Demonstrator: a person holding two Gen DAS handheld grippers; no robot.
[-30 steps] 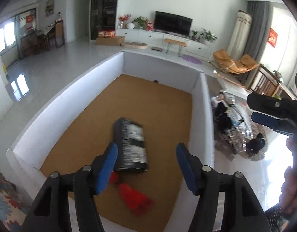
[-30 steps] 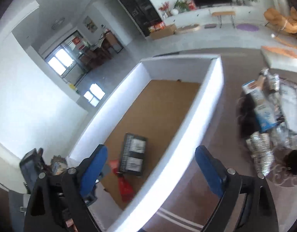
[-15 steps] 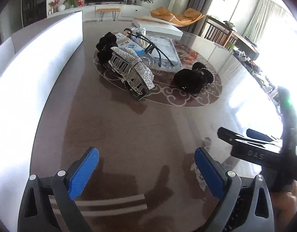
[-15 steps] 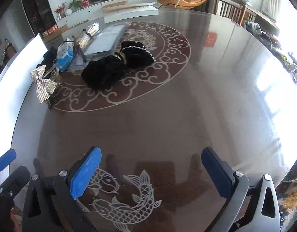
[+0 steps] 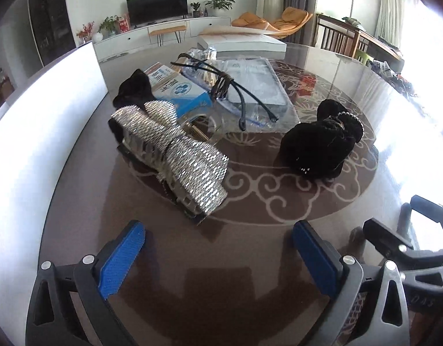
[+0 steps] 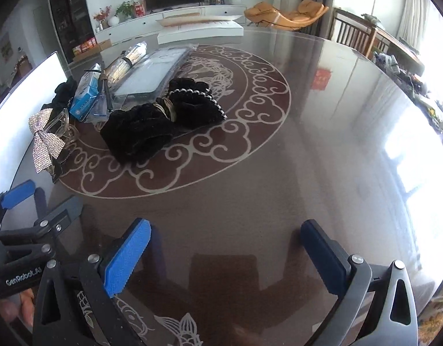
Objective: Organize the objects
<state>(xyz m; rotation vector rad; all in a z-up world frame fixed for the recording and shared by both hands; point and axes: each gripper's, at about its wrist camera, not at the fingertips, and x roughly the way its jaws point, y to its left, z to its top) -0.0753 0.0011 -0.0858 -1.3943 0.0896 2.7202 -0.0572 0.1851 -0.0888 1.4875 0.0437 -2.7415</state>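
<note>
A silver sequin bow clip (image 5: 175, 152) lies on the round glass table (image 5: 250, 259), just ahead of my open, empty left gripper (image 5: 218, 248). A black velvet bow (image 5: 322, 144) lies to its right. Behind them are a blue-and-white box (image 5: 175, 89), a black cable bundle (image 5: 227, 86) and a clear plastic package (image 5: 259, 83). In the right wrist view my right gripper (image 6: 224, 248) is open and empty over bare table, with the black bow (image 6: 161, 115), the sequin bow (image 6: 45, 141) and the blue box (image 6: 86, 95) ahead to the left.
The white wall of a large box (image 5: 34, 132) stands along the table's left side. A flat white box (image 5: 241, 40) lies at the table's far edge. The left gripper shows at the left edge of the right wrist view (image 6: 19, 216).
Both grippers have swung from over the white box with the brown floor to the table, then lowered and moved closer to the pile of objects. Both stay open.
</note>
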